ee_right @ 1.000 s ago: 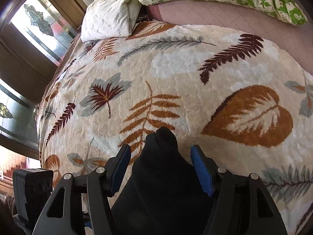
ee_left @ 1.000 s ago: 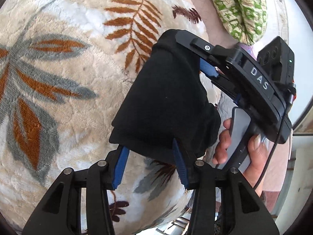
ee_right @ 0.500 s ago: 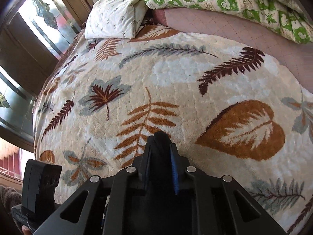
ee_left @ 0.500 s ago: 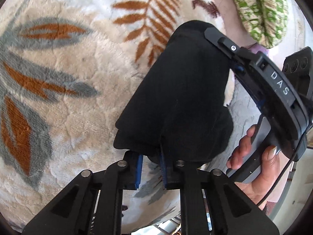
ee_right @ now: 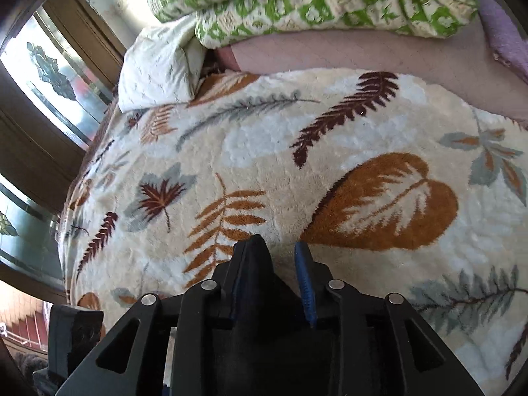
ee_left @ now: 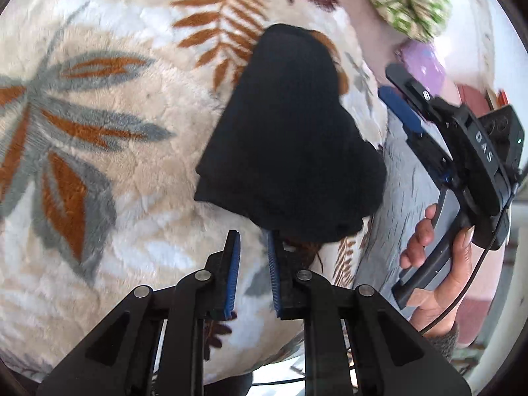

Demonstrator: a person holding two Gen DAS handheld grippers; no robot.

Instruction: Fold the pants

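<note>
Pants (ee_left: 290, 151) lie bundled at frame centre on the leaf-print blanket (ee_left: 109, 178). Our left tongs (ee_left: 252, 260) sit clenched, empty, below them; right tongs (ee_right: 280, 264) are opening, nothing visibly gripped. We should smooth edges flat.

Bright daylight, fisheye-warped, blurred edges

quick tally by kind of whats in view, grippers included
black pants: 1
leaf-print blanket: 1
white pillow: 1
green patterned quilt: 1
grippers: 2 (left gripper shut; right gripper jaws opening, nothing between them)
total: 6
</note>
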